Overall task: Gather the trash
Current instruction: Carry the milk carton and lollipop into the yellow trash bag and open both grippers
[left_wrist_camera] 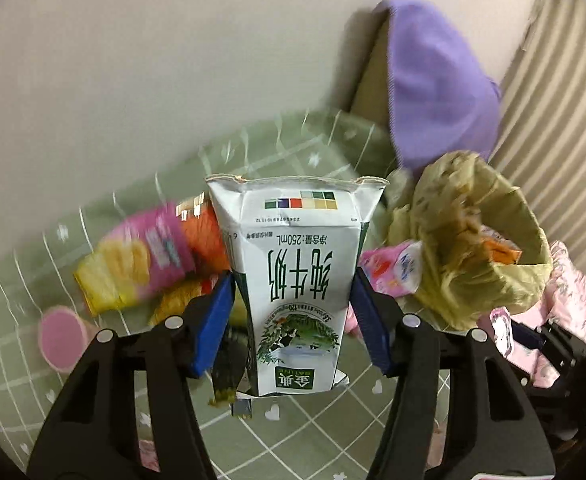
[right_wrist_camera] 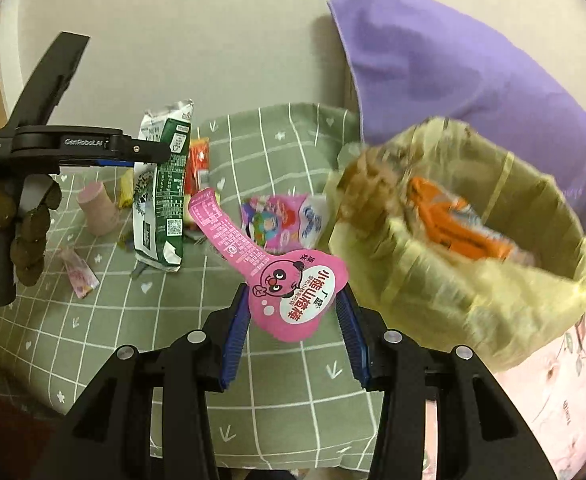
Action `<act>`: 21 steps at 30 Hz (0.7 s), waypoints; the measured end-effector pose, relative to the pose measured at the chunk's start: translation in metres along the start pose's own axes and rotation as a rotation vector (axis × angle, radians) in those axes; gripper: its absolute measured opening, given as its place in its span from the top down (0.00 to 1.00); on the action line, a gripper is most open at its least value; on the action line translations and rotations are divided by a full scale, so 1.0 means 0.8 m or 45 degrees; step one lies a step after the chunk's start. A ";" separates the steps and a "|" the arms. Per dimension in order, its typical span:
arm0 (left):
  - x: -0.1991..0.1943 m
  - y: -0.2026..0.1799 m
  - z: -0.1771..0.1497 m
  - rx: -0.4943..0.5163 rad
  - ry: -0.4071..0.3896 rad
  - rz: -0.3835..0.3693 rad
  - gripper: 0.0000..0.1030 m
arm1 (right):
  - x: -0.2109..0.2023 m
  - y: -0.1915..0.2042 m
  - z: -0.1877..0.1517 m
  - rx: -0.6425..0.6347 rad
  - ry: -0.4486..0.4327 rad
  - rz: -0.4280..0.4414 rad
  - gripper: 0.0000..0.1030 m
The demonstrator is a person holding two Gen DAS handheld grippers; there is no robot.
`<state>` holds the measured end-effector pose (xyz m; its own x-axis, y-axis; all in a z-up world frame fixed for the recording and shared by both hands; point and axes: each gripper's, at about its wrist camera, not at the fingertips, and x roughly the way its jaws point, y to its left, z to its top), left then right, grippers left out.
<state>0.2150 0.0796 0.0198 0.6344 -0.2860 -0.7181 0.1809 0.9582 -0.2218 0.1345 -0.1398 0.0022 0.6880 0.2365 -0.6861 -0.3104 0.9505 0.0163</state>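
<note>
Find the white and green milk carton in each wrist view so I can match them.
Left wrist: white and green milk carton at centre, upside down between the left gripper pads.
Right wrist: same carton left of centre.
Shared landmark: yellow-green trash bag at right.

Motion blurs the yellow bag's [right_wrist_camera: 473, 264] contents.
</note>
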 end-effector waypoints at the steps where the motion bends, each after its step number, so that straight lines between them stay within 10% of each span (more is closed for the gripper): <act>1: -0.006 -0.003 0.003 0.016 -0.023 0.002 0.46 | -0.002 -0.001 0.004 -0.004 -0.011 -0.002 0.60; 9: -0.068 -0.039 0.055 0.079 -0.238 -0.078 0.46 | -0.049 -0.022 0.057 -0.023 -0.177 -0.081 0.60; 21: -0.087 -0.164 0.157 0.203 -0.398 -0.496 0.46 | -0.124 -0.159 0.099 0.119 -0.278 -0.370 0.59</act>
<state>0.2414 -0.0250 0.1815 0.6870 -0.6280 -0.3655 0.5450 0.7780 -0.3125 0.1580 -0.2678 0.1260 0.8653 -0.0181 -0.5009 -0.0273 0.9962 -0.0832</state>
